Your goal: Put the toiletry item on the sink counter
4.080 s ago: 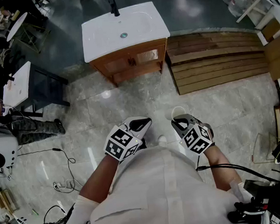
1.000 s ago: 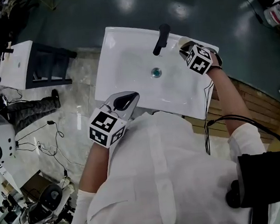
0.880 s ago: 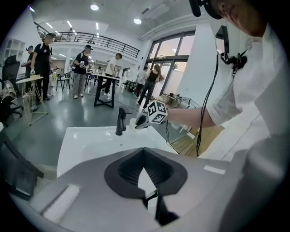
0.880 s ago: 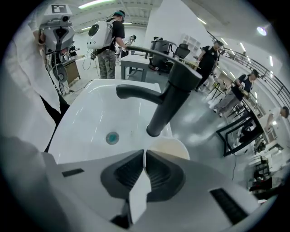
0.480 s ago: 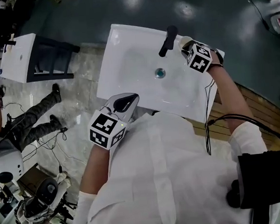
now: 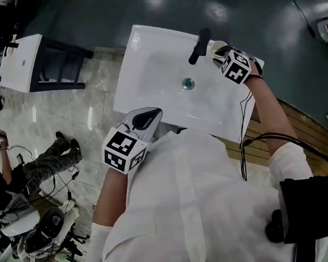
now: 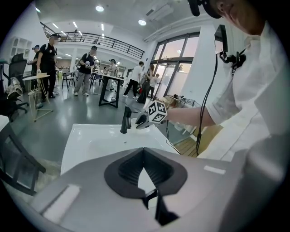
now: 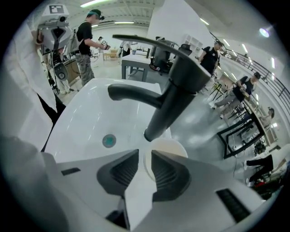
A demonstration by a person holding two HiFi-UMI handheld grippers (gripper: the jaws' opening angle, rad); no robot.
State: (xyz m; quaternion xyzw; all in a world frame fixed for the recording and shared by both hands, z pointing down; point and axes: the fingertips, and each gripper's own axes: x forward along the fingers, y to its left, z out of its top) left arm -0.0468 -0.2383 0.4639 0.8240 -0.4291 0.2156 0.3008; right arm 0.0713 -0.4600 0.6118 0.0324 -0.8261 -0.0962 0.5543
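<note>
The toiletry item is a small round white cup (image 6: 218, 45) (image 8: 169, 149). My right gripper (image 6: 220, 52) (image 8: 146, 166) is shut on its thin rim, with the cup at the back right of the white sink counter (image 6: 143, 67). The cup sits right beside the base of the black faucet (image 6: 198, 45) (image 8: 175, 97); whether it rests on the counter I cannot tell. My left gripper (image 6: 149, 115) (image 7: 144, 168) is shut and empty, hovering over the counter's front edge. In the left gripper view the right gripper (image 7: 142, 121) shows next to the faucet (image 7: 124, 120).
The basin's drain (image 6: 188, 84) (image 8: 108, 141) lies left of the faucet. A wooden platform (image 6: 302, 125) is on the floor to the right. A white table on a dark frame (image 6: 24, 60) and a person's legs (image 6: 50, 161) are at the left. People stand farther off.
Four seconds ago I stood away from the sink with both grippers near my body. Over the last second the right gripper has stayed by the faucet; the left has barely moved.
</note>
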